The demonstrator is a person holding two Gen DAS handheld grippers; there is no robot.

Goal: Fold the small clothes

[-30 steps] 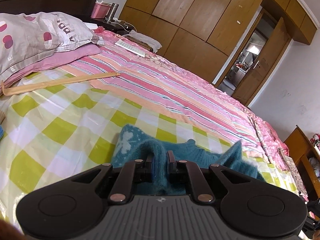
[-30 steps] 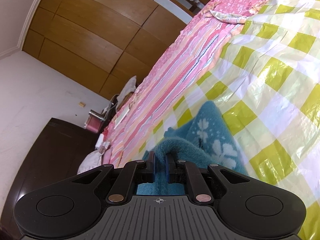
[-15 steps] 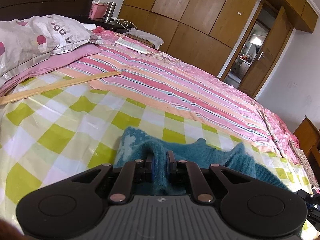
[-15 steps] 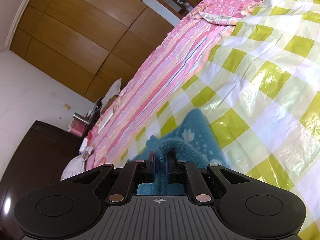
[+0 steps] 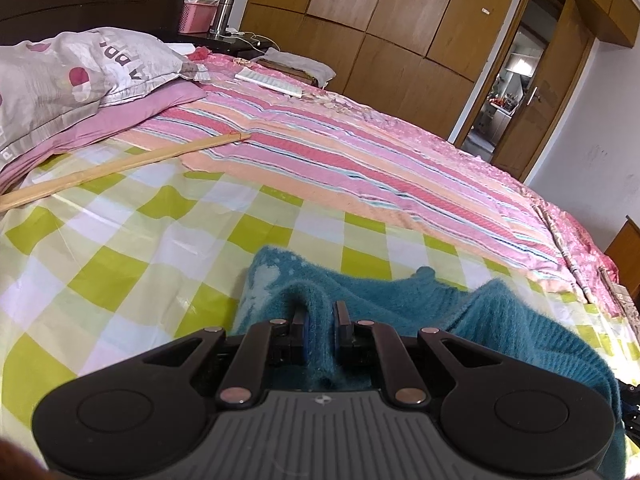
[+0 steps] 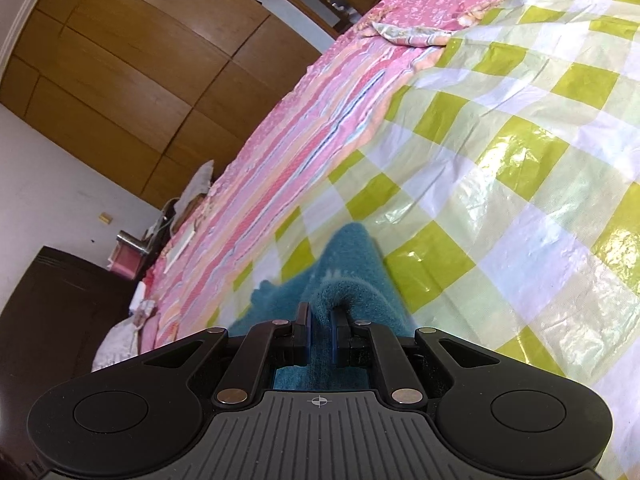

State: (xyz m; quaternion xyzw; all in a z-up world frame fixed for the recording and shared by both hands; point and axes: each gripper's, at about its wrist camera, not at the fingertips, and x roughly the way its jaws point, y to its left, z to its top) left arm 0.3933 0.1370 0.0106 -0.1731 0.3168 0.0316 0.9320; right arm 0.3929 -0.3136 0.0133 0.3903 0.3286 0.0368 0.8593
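A small teal knit sweater (image 5: 400, 312) with pale flower marks lies partly on the green-and-white checked sheet (image 5: 120, 256) of a bed. My left gripper (image 5: 319, 312) is shut on a pinched fold of the sweater, which bulges up between its pads. In the right wrist view the same teal sweater (image 6: 352, 264) drapes over my right gripper (image 6: 320, 316), which is shut on another fold of it. The sweater's far tip touches the checked sheet (image 6: 520, 160). Most of the garment is hidden under the gripper bodies.
A pink striped blanket (image 5: 360, 160) covers the far half of the bed. Pillows (image 5: 60, 80) sit at the far left, and a long wooden stick (image 5: 120, 168) lies across the sheet. Wooden wardrobes (image 5: 380, 20) and an open doorway (image 5: 508, 92) stand behind.
Both grippers have sunk toward the bed while gripping the sweater. More of the sweater now rests on the checked sheet, and the bed fills more of both views.
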